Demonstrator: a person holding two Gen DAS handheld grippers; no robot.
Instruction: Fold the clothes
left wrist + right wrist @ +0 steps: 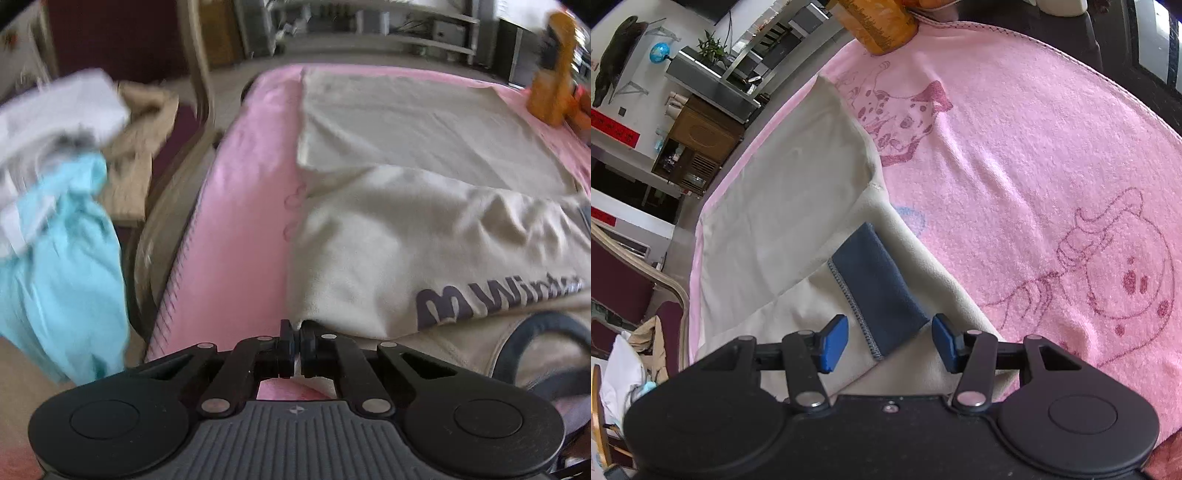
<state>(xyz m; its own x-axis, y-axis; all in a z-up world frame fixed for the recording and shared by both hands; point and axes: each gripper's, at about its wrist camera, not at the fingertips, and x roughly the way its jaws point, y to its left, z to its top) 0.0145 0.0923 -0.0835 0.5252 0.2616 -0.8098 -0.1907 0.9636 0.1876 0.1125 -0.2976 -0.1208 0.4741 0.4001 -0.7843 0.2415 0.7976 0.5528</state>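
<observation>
A cream T-shirt [406, 229] with dark printed letters and a dark collar lies on the pink blanket [243, 221]. Its near part is folded up and over the flat far part. My left gripper [297, 341] is shut, and the shirt's left edge runs right into its fingertips. In the right wrist view the same T-shirt [783, 206] shows a sleeve with a dark blue cuff [882, 288]. My right gripper [890, 343] is open just over that cuff, one blue pad [834, 343] on each side of it, holding nothing.
The pink blanket [1034, 166] carries cartoon prints. An orange bottle [554, 74] stands at its far edge, also seen as the orange bottle [879, 22]. A chair [199, 92] to the left holds a pile of white, beige and light blue clothes [62, 229].
</observation>
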